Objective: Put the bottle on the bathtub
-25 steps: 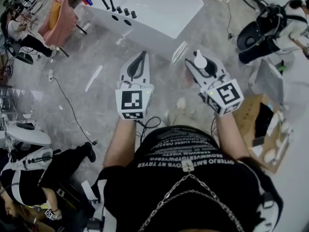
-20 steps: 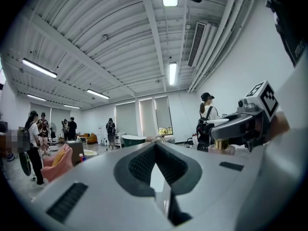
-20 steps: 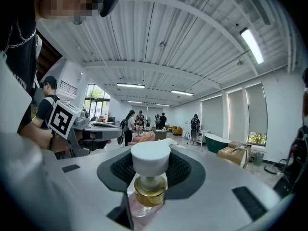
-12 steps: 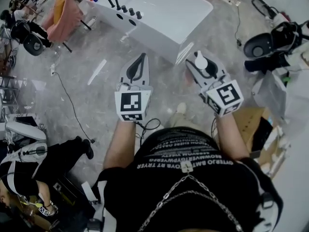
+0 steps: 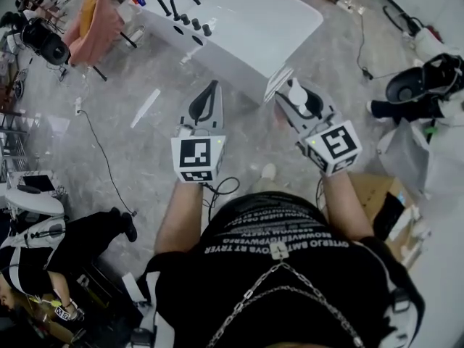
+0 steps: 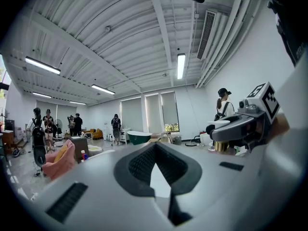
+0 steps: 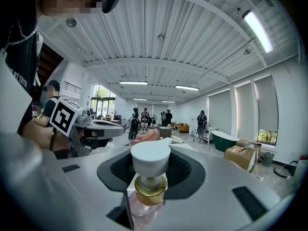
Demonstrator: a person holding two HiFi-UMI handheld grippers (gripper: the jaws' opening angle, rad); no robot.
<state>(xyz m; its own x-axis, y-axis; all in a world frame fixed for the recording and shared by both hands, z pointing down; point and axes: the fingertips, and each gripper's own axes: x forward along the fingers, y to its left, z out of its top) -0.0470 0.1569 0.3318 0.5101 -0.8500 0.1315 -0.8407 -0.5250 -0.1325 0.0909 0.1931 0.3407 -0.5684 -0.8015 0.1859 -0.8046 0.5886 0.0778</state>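
The right hand-held gripper (image 5: 293, 96) is clamped on the bottle (image 7: 150, 184), its jaws pressing the neck from both sides. The bottle has a white pump cap, a gold collar and a clear pinkish body, and stands upright between the jaws. In the head view its cap shows just near of the bathtub (image 5: 239, 27), close to the tub's near right corner. The bottle is in the air, not on the tub.

The left hand-held gripper (image 5: 212, 87) is closed, its tips meeting with nothing between them. It is level with the right one, on its left and apart from it.

The white bathtub lies far and centre, with a black faucet (image 5: 180, 1) and knobs at its left end. A pink chair (image 5: 98, 22) stands far left of the tub. A cardboard box (image 5: 373, 187) sits near right.
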